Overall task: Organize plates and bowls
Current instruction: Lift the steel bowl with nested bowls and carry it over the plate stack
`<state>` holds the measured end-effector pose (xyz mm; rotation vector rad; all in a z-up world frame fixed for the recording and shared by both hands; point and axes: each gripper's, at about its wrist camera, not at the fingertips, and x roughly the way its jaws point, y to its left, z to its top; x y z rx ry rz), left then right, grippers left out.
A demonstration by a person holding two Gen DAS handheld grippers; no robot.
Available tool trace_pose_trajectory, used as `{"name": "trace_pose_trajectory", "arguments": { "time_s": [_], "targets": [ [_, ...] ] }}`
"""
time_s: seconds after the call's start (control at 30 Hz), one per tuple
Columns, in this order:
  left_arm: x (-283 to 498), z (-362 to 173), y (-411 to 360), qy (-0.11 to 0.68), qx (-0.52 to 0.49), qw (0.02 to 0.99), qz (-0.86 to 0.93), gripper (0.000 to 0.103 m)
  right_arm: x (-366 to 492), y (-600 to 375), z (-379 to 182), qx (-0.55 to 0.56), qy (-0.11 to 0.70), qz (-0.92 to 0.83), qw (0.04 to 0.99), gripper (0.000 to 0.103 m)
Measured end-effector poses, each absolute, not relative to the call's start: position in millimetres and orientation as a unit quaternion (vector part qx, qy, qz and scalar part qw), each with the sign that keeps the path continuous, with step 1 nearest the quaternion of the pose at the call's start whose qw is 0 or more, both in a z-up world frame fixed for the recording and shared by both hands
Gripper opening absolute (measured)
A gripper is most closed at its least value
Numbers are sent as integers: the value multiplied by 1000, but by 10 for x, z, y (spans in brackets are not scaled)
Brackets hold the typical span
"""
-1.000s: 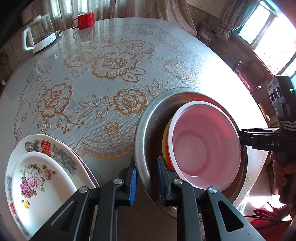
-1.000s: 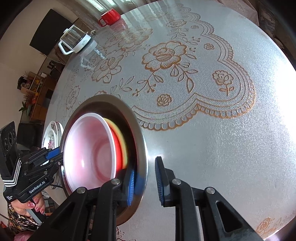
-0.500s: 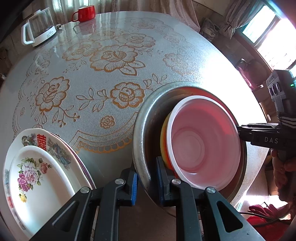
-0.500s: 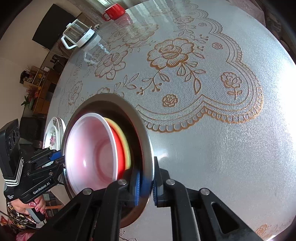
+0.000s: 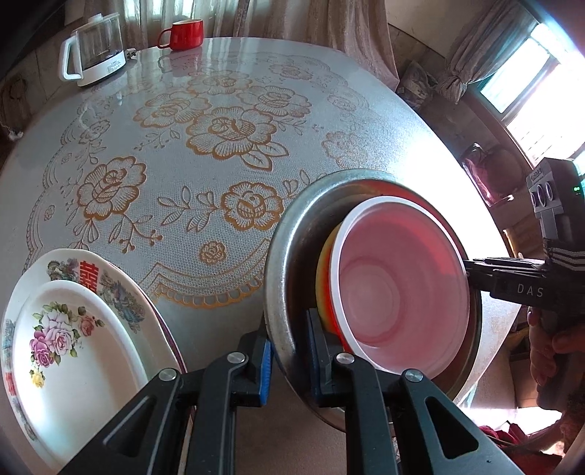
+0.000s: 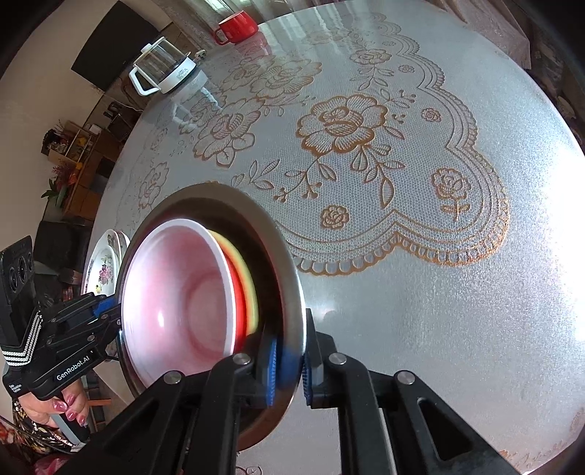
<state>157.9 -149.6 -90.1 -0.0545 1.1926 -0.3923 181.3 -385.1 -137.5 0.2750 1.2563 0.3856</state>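
A steel basin sits near the table's front edge. Nested in it are a white-rimmed pink bowl and, under that, red and yellow bowls. My left gripper straddles the basin's near rim, one pad inside and one outside. Its jaws are closing and the pads meet the metal. My right gripper is shut on the opposite rim, and its tips show past the pink bowl. A stack of flowered plates lies to the left of the basin.
A round table carries a cloth with gold roses. At its far edge stand a red mug and a glass kettle. A person's hand grips the left tool.
My right gripper's jaws have come together onto the basin rim. The left jaws have narrowed around the opposite rim. Both hands have stayed roughly in place.
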Motion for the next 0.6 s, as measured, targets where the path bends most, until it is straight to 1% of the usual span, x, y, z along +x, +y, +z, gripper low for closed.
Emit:
{"name": "trace_pose_trajectory", "arguments": {
  "time_s": [0.2,0.6],
  "targets": [
    [1480,-823,-1271,550,-52,809,-198,14,1725,-3683,-1184,126,569,165,795,10],
    [1329,-637,-907,529,-71,820,-206,14,1608,-3334,-1028,132,560,163,801,10]
  ]
}}
